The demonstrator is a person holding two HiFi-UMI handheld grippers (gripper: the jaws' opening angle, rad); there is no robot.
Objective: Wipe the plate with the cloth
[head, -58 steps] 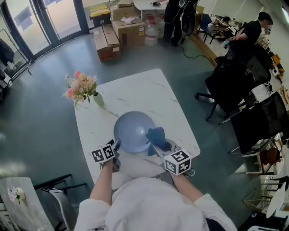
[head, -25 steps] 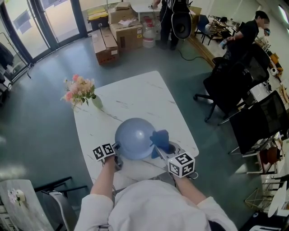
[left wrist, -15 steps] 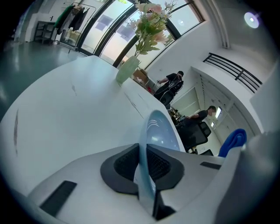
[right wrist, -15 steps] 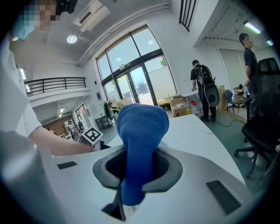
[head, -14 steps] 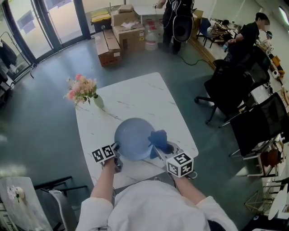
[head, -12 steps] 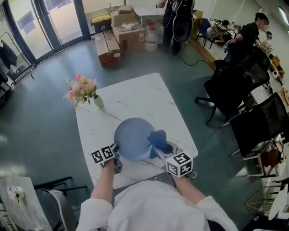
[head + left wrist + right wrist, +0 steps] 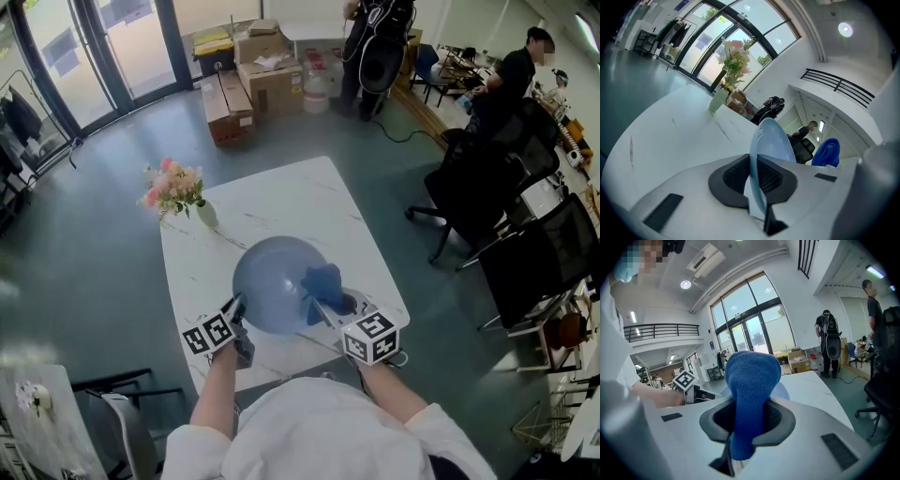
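Gone up off the desk (image 7: 300,197) since a second ago, and tipped further onto its edge. Pinched hard on the plate (image 7: 771,143) rim with the left fingers (image 7: 735,177), left gripper (image 7: 236,309) holding it up in the air. Clamped shut on the blue cloth (image 7: 751,380) with the right fingers (image 7: 780,422), bunched end poking forward, right gripper (image 7: 319,305) keeping it seemingly against the plate's right side. For a decent wipe, probably best to hold that rim grip steady, press the bunched end flat and sweep right across instead of dabbing. Further out: small vase (image 7: 206,214) holding pink flowers (image 7: 172,183), well apart; cardboard boxes (image 7: 262,66) on the floor, contents hard to tell.
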